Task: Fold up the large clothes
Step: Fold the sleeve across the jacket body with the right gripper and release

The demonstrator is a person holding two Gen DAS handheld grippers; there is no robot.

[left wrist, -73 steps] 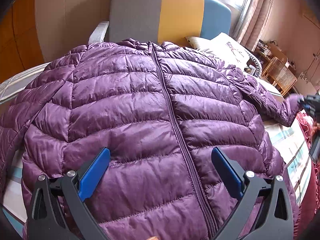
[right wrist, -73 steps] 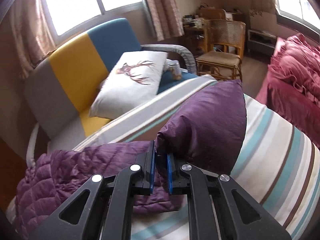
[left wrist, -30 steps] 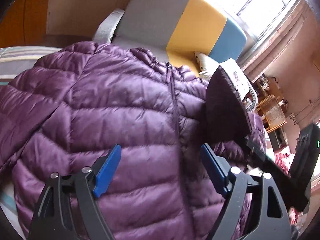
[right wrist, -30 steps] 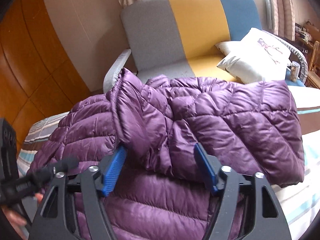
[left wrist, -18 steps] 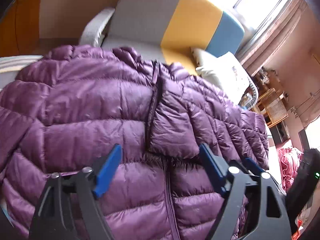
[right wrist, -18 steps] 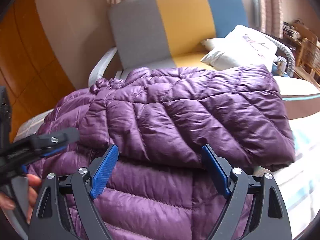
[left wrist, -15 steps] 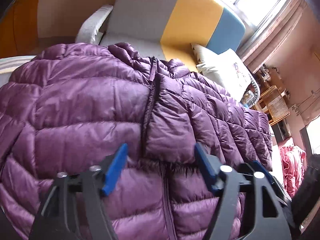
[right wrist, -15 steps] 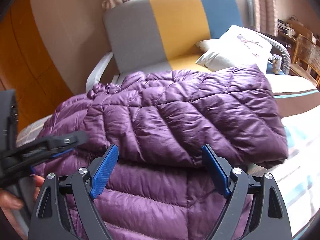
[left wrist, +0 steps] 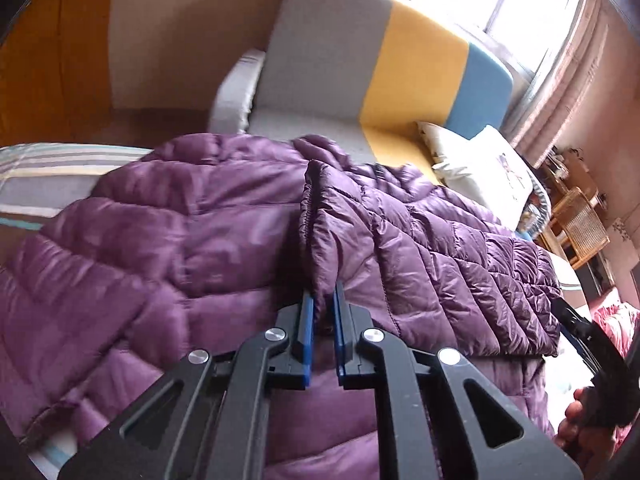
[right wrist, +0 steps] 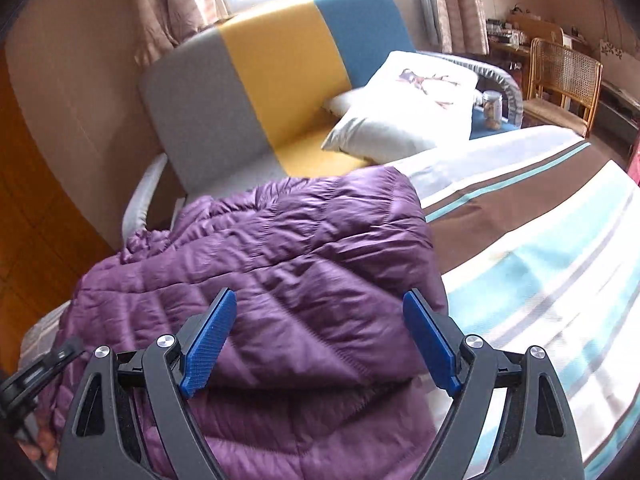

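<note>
Stripy bed [right wrist: 540, 240] holds the purple jacket [left wrist: 160, 240]. My left gripper [left wrist: 320, 320] pinches its sleeve cuff [left wrist: 320, 240] to tuck it; my right gripper [right wrist: 320, 340] waits, jaws spread wide.

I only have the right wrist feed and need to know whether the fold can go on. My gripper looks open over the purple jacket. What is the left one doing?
Observer: The left gripper is shut on the sleeve cuff of the purple jacket, which lies folded across the front.
Operator: Is that sleeve lying flat on the body?
Observer: Mostly; it runs across the right chest panel, but the cuff end stands up from the gripper.
Operator: Anything of mine in its view?
Observer: Yes, the right gripper shows as a dark shape at the left view's right edge, beside the jacket's side, with your hand below it.
</note>
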